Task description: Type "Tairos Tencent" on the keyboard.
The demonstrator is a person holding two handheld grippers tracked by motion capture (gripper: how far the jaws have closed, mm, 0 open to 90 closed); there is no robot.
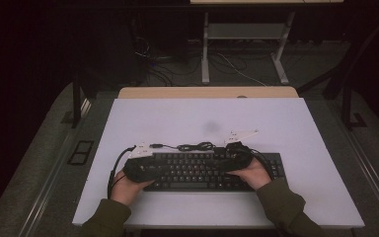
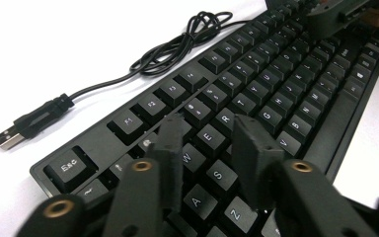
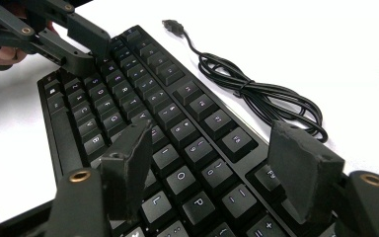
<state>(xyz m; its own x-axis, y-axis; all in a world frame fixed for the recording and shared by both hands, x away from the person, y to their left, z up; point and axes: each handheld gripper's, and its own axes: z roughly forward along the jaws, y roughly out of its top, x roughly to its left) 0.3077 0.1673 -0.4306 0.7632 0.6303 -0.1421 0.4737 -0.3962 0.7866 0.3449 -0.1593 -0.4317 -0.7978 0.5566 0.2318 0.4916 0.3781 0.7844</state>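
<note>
A black keyboard (image 1: pixel 202 173) lies across the near part of the white table top (image 1: pixel 177 116). Its black cable (image 1: pixel 195 146) is bundled just behind it, with the USB plug (image 2: pixel 10 139) loose on the table. My left gripper (image 2: pixel 208 123) hovers over the keyboard's left end (image 2: pixel 212 138), above the letter keys, jaws a little apart with nothing between them. My right gripper (image 3: pixel 213 131) stands over the right end (image 3: pixel 187 163), jaws wide and empty. In the high view the left gripper (image 1: pixel 160 167) and the right gripper (image 1: pixel 223 162) point toward each other.
A wooden table edge (image 1: pixel 207 92) runs along the back of the white top. Beyond it stand the legs of a white desk frame (image 1: pixel 206 49) with cables on the dark floor. Bare white surface lies behind and to both sides of the keyboard.
</note>
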